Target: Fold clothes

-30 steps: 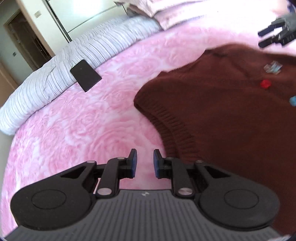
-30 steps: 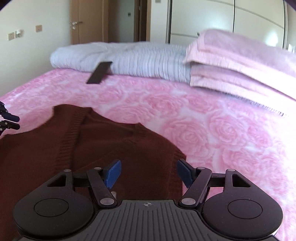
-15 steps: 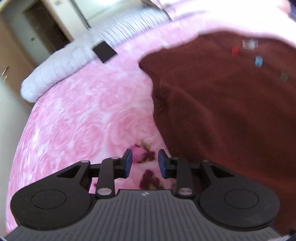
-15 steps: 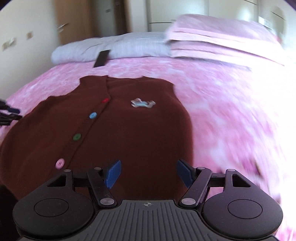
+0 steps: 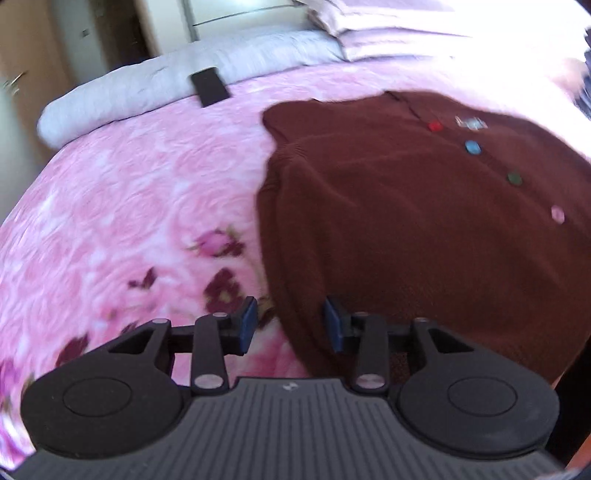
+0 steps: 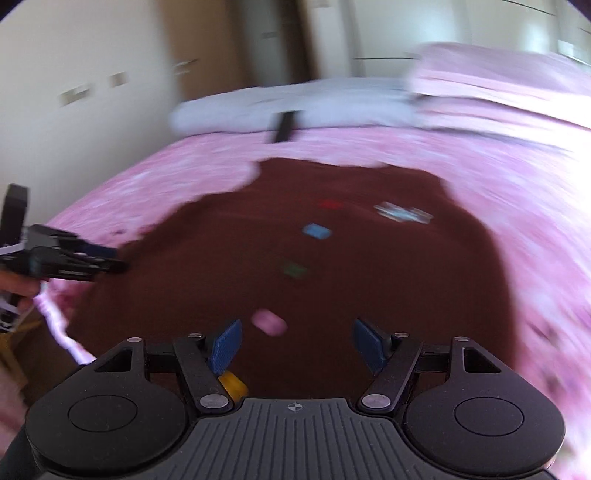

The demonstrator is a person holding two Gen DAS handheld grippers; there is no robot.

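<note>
A dark brown knitted cardigan [image 5: 424,221] lies flat on the pink rose bedspread [image 5: 147,192], with a row of coloured buttons [image 5: 472,147] down its front. My left gripper [image 5: 290,325] is open and empty, hovering over the cardigan's lower left edge. In the right wrist view the cardigan [image 6: 332,258] fills the middle, blurred by motion. My right gripper [image 6: 295,345] is open and empty above its hem, near a pink button [image 6: 269,323]. The left gripper [image 6: 74,258] shows at the left edge there.
A grey striped bolster [image 5: 184,85] lies along the bed's far side with a black flat object [image 5: 209,86] against it. Folded pink blankets [image 5: 424,33] are stacked at the far right. Wardrobe doors and a wooden door stand beyond the bed.
Both grippers have pulled back from the collar end towards the hem, so the whole cardigan front shows. The left jaws have opened wider. The right jaws stay open.
</note>
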